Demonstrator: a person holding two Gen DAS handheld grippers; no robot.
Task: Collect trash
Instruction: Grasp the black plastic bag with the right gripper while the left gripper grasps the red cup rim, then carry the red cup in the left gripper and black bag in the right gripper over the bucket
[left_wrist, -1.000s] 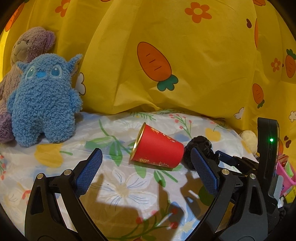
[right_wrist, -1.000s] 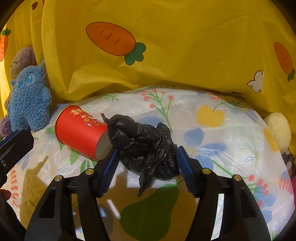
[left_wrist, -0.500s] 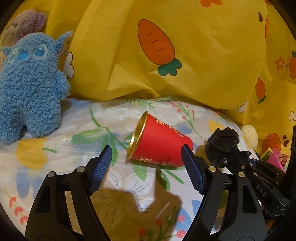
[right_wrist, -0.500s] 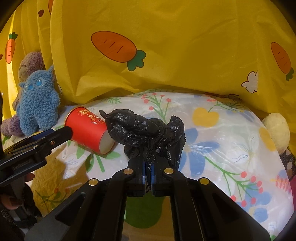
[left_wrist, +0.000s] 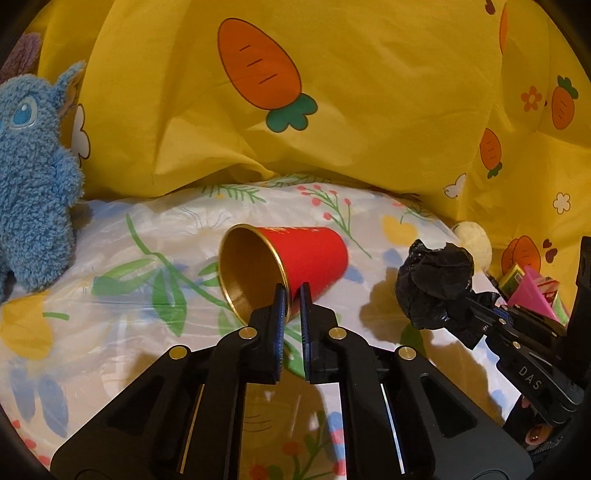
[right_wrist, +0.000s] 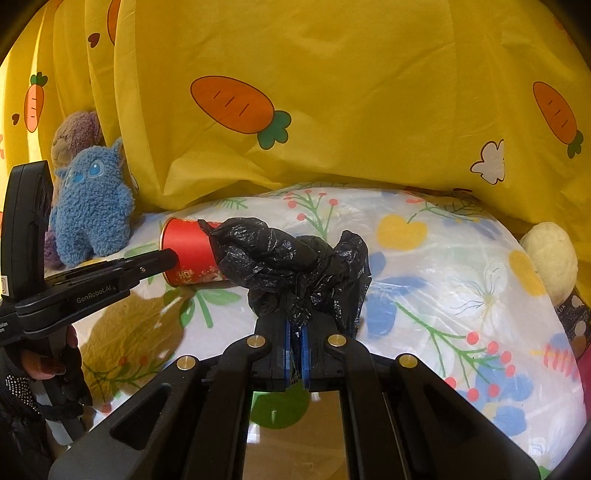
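Observation:
A red paper cup (left_wrist: 295, 262) with a gold inside lies on its side on the floral plastic sheet (left_wrist: 147, 258), mouth toward me. My left gripper (left_wrist: 291, 295) is shut on the cup's rim wall, one finger inside and one outside. The cup also shows in the right wrist view (right_wrist: 188, 254), with the left gripper (right_wrist: 166, 260) at its rim. My right gripper (right_wrist: 294, 332) is shut on a crumpled black plastic bag (right_wrist: 295, 266) and holds it above the sheet, right of the cup. The bag also shows in the left wrist view (left_wrist: 436, 284).
A blue plush toy (left_wrist: 33, 192) and a purple-brown bear (right_wrist: 74, 136) sit at the back left. Yellow carrot-print cloth (left_wrist: 295, 92) hangs behind. A cream plush ball (right_wrist: 550, 258) lies at the right edge. Pink and green packets (left_wrist: 532, 291) lie far right.
My left gripper moved forward and closed on the cup's rim; the cup's mouth now faces me. My right gripper closed on the black bag and lifted it off the sheet.

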